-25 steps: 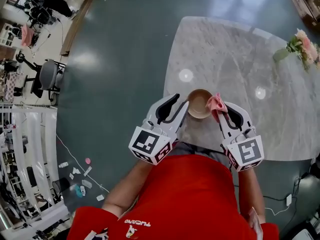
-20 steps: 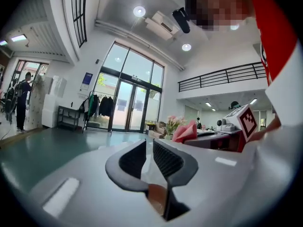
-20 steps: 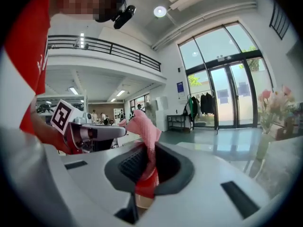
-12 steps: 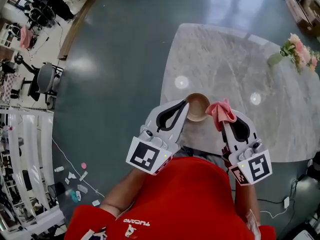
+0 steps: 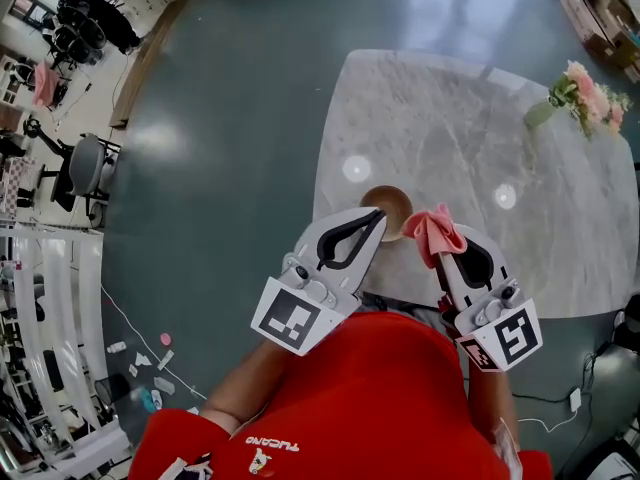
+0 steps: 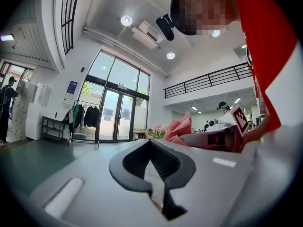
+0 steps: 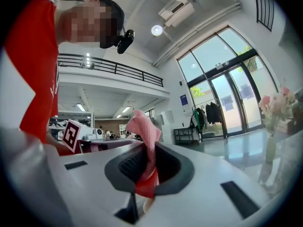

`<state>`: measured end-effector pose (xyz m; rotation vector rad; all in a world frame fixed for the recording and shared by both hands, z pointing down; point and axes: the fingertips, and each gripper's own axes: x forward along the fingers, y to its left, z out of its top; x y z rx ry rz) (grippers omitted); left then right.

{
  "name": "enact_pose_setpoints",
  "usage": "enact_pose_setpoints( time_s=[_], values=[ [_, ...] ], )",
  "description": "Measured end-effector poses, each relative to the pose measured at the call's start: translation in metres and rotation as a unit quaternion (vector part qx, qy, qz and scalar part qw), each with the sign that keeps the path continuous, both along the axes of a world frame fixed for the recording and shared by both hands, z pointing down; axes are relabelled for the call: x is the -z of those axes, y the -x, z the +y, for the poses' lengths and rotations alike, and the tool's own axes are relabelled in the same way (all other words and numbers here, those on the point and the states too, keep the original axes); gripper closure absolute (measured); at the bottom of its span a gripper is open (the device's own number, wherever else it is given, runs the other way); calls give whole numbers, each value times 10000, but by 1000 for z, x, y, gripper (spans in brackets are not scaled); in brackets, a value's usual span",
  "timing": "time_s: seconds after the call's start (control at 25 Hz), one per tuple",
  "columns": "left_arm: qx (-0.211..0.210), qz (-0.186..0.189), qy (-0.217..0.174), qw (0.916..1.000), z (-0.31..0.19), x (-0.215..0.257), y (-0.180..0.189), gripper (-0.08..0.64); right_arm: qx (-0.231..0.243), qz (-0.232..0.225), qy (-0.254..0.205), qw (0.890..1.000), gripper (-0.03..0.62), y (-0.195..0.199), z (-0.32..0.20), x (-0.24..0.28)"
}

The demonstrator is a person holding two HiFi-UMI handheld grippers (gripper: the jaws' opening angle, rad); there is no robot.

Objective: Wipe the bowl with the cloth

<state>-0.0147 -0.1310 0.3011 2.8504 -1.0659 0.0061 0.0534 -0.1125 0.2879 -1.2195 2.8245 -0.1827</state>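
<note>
Since a second ago the cloth (image 5: 436,232) has come off the rim of the bowl (image 5: 392,199), and my left tongs (image 5: 378,218) have shut with nothing between them, their tips overlapping the bowl's near edge. Small, round and tan, the bowl sits upright on the pale marbled surface (image 5: 470,128). My right tongs (image 5: 441,258) pinch the bunched pink cloth just right of it.
</note>
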Motion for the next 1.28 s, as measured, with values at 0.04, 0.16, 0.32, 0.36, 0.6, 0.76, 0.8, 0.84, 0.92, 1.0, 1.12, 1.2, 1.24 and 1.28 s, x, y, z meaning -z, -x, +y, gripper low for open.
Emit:
enact_pose_setpoints(
  time_s=[0.04, 0.16, 0.32, 0.36, 0.6, 0.76, 0.8, 0.84, 0.92, 1.0, 1.12, 1.2, 1.24, 1.28],
  values=[
    [-27, -1, 5, 10000, 1, 0, -1, 554, 8, 1, -16, 10000, 570, 0, 1, 1],
    [-84, -8, 21, 10000, 2, -2, -5, 554, 30, 13, -54, 10000, 571, 0, 2, 1],
    [-77, -1, 32, 10000, 1, -2, -6, 555, 50, 27, -62, 10000, 571, 0, 3, 0],
    [-66, 3, 29, 10000, 1, -2, -7, 554, 61, 27, -69, 10000, 571, 0, 3, 0],
    [-26, -5, 29, 10000, 0, -4, -6, 554, 105, 23, -84, 9999, 571, 0, 3, -2],
    [22, -5, 34, 10000, 0, -4, -5, 555, 122, 9, -89, 9999, 571, 0, 4, -1],
    [34, -5, 30, 10000, 0, -3, -5, 554, 125, 4, -89, 9999, 571, 0, 4, -1],
    [45, -1, 22, 10000, 0, -3, -4, 555, 130, 2, -88, 9999, 571, 0, 4, -1],
    [60, -1, 8, 10000, 0, -3, -4, 554, 135, -4, -97, 9999, 571, 0, 4, -1],
    [62, -13, 8, 10000, 0, -3, -4, 555, 130, -22, -118, 9998, 571, 0, 4, 0],
    [55, -28, 14, 10000, 1, -4, -5, 555, 119, -40, -139, 9998, 571, 0, 3, 2],
    [54, -29, 15, 10000, 2, -4, -5, 555, 117, -46, -151, 9998, 571, 0, 3, 3],
    [54, -29, 12, 10000, 2, -4, -5, 554, 116, -48, -156, 9998, 571, 0, 3, 3],
    [54, -29, 7, 10000, 2, -5, -5, 555, 115, -48, -161, 9998, 571, 0, 3, 3]
  ],
)
